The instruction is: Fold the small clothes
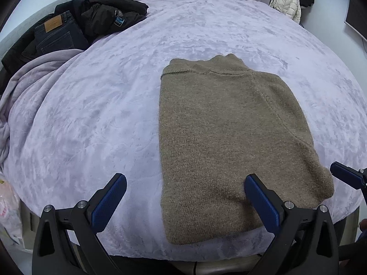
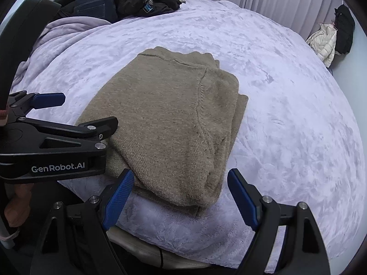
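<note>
A tan knit sweater (image 1: 227, 142) lies folded into a long rectangle on the lavender bed cover (image 1: 96, 114), collar at the far end. My left gripper (image 1: 185, 183) is open and empty, its jaws spread over the sweater's near left corner. In the right wrist view the sweater (image 2: 169, 123) shows stacked layers along its right edge. My right gripper (image 2: 181, 183) is open and empty, hovering at the sweater's near right corner. The left gripper (image 2: 87, 110) appears at the left of that view, and a right fingertip (image 1: 346, 176) shows at the right edge of the left wrist view.
A pile of dark jeans (image 1: 57, 34) and a black jacket (image 1: 107, 13) sits at the bed's far left, beside a bunched lavender blanket (image 1: 29, 91). A cream puffer jacket (image 1: 289, 2) hangs by the curtains. The bed's near edge (image 2: 183, 240) is just below the grippers.
</note>
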A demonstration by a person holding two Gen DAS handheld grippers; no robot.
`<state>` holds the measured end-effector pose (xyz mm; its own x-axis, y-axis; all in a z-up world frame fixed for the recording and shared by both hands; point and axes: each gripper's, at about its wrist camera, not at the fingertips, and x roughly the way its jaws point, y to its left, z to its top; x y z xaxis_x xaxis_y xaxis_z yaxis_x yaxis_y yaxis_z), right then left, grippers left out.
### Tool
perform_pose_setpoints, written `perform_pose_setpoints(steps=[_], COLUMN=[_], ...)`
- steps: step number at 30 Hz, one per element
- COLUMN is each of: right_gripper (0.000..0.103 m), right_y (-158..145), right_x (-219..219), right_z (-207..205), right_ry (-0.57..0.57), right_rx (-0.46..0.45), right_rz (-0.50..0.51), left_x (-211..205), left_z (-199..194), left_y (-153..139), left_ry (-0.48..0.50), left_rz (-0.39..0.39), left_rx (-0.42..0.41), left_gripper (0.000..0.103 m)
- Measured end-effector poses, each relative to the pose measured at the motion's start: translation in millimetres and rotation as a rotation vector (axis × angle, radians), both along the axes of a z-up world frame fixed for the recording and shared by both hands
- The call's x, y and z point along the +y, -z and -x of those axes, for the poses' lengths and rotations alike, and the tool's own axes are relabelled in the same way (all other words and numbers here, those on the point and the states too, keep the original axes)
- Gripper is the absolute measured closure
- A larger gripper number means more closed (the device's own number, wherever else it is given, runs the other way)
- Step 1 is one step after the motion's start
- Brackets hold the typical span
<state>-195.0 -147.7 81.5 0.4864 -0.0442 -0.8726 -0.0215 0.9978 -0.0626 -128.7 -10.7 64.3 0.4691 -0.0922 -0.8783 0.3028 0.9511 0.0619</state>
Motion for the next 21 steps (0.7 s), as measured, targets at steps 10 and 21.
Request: perform_pose_setpoints(steps=[10,21], right_gripper=[0.017,0.017], right_y=[1,3], right_x=[4,2], right_z=[-12,-23], right_ry=[-0.010,-0.002], right_rx=[0.038,0.065], right_rz=[0.025,0.024], left_x=[1,2], left_z=[-8,-19], left_y=[3,8], left_ry=[0.000,-0.001], left_rz=[0.012,0.039], left_rx=[0.039,0.066], left_gripper=[0.000,0.000])
